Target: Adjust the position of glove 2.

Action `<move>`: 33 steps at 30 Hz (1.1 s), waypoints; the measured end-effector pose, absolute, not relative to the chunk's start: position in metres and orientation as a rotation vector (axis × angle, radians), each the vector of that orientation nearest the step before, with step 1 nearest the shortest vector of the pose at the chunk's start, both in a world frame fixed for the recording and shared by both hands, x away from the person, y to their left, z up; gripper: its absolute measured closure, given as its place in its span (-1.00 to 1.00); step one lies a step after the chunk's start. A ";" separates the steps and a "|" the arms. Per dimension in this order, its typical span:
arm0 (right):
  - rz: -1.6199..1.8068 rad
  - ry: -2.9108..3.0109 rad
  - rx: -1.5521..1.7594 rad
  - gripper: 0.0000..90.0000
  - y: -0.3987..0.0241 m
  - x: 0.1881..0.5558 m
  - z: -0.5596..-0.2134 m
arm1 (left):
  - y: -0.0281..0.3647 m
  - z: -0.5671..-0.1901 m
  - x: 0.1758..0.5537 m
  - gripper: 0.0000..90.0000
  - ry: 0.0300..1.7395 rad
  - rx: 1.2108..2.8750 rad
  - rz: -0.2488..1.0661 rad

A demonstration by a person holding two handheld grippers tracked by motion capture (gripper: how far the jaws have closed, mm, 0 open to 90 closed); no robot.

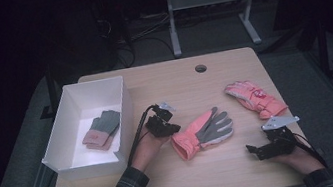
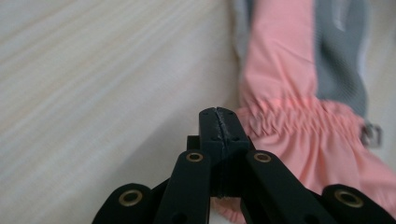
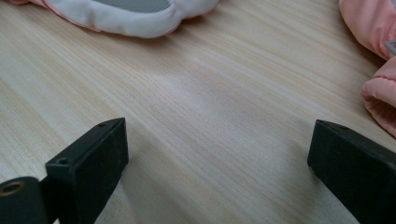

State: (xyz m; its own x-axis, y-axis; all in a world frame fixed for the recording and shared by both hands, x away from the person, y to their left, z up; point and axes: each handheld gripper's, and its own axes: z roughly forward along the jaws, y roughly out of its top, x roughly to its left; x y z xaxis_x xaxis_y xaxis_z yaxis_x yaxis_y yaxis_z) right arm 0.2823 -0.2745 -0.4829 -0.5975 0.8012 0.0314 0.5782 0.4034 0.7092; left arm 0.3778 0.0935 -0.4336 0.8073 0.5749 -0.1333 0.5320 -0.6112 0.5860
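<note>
Near the middle of the counter (image 1: 248, 171), the pink ski glove with the grey palm (image 1: 202, 133) is lying palm up, cuff toward me, and my left fingers (image 1: 174, 128) are sitting right at its cuff. Looking along them in the left gripper view, my left fingers (image 2: 218, 122) are pressed together; the gathered elastic cuff (image 2: 299, 123) is bunching just beside the tips, and I cannot tell whether any fabric is caught in the seam between them.

I am judging this glove as light, padded and floppy: it is going to sag and fold from wherever I lift it, and its smooth shell is likely to slide under a shallow pinch. The ruched cuff is giving the best purchase, so I am favouring a deep bite there over the thick fingers of the glove.

My right fingers (image 1: 254, 149) are resting low over the bare wood at the near right, spread wide with nothing between them, as the right gripper view is showing.

Its mate, the second pink glove (image 1: 255, 98), is lying well apart at the far right. At the left edge, the white box (image 1: 123, 111) is already holding a grey and pink knit pair (image 1: 103, 129). Its near wall is standing between the glove and that space, so a dangling glove is needing height to pass over it.
</note>
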 end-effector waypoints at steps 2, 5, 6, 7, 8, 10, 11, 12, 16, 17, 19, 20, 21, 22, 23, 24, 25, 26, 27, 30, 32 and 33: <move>1.000 2.349 1.200 -0.90 -0.274 0.282 -0.483 | 0.096 -0.433 0.370 0.99 0.779 2.353 0.057; 1.001 2.348 1.201 -0.90 -0.274 0.282 -0.483 | 0.098 -0.432 0.359 0.99 0.713 2.357 0.010; 1.000 2.349 1.200 -0.90 -0.274 0.282 -0.483 | 0.097 -0.432 0.355 0.99 0.698 2.359 0.002; 1.001 2.349 1.200 -0.90 -0.274 0.282 -0.483 | 0.097 -0.433 0.351 0.99 0.688 2.361 -0.013; 1.000 2.349 1.199 -0.90 -0.274 0.282 -0.483 | 0.097 -0.434 0.348 0.99 0.674 2.363 -0.026; 1.000 2.349 1.201 -0.90 -0.274 0.282 -0.483 | 0.095 -0.435 0.341 0.99 0.640 2.363 -0.057; 1.001 2.349 1.201 -0.90 -0.274 0.282 -0.483 | 0.093 -0.436 0.337 0.99 0.641 2.356 -0.084; 1.000 2.349 1.200 -0.90 -0.274 0.282 -0.483 | 0.091 -0.437 0.335 0.99 0.617 2.368 -0.094; 1.001 2.348 1.201 -0.90 -0.274 0.282 -0.483 | 0.079 -0.440 0.323 0.99 0.566 2.373 -0.127; 1.000 2.348 1.200 -0.90 -0.274 0.282 -0.483 | 0.075 -0.440 0.321 0.99 0.553 2.373 -0.130; 1.000 2.349 1.200 -0.90 -0.274 0.282 -0.483 | 0.068 -0.442 0.317 0.99 0.529 2.368 -0.138; 1.000 2.349 1.199 -0.90 -0.274 0.282 -0.483 | 0.064 -0.442 0.316 0.99 0.516 2.368 -0.144; 0.999 2.349 1.198 -0.90 -0.274 0.282 -0.483 | 0.061 -0.443 0.314 0.99 0.505 2.368 -0.147; 0.999 2.349 1.198 -0.90 -0.274 0.282 -0.483 | 0.058 -0.443 0.313 0.99 0.492 2.366 -0.152; 1.000 2.349 1.199 -0.90 -0.274 0.282 -0.483 | 0.054 -0.444 0.311 0.99 0.483 2.362 -0.152; 0.999 2.349 1.199 -0.90 -0.274 0.282 -0.483 | 0.051 -0.445 0.310 0.99 0.475 2.362 -0.153; 0.999 2.349 1.198 -0.90 -0.274 0.282 -0.483 | 0.048 -0.445 0.309 0.99 0.463 2.366 -0.153; 0.999 2.349 1.199 -0.90 -0.274 0.282 -0.483 | 0.046 -0.446 0.308 0.99 0.461 2.367 -0.156; 0.999 2.349 1.199 -0.90 -0.274 0.282 -0.483 | 0.044 -0.447 0.307 0.99 0.454 2.371 -0.156; 0.999 2.349 1.199 -0.90 -0.274 0.282 -0.483 | 0.044 -0.446 0.307 0.99 0.447 2.375 -0.138; 0.998 2.348 1.200 -0.91 -0.274 0.282 -0.483 | 0.050 -0.444 0.308 0.99 0.457 2.369 -0.114; 0.993 2.346 1.214 -0.94 -0.274 0.282 -0.483 | 0.055 -0.443 0.309 0.99 0.469 2.358 -0.107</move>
State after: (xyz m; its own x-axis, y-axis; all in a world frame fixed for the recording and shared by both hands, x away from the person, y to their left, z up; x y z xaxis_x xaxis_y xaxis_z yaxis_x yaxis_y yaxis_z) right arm 0.2824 -0.2739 -0.4829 -0.5885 0.8078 0.0341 0.5867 0.3976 0.7055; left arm 0.3091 0.0553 -0.4427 0.9304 0.3027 -0.2067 0.3624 -0.6757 0.6419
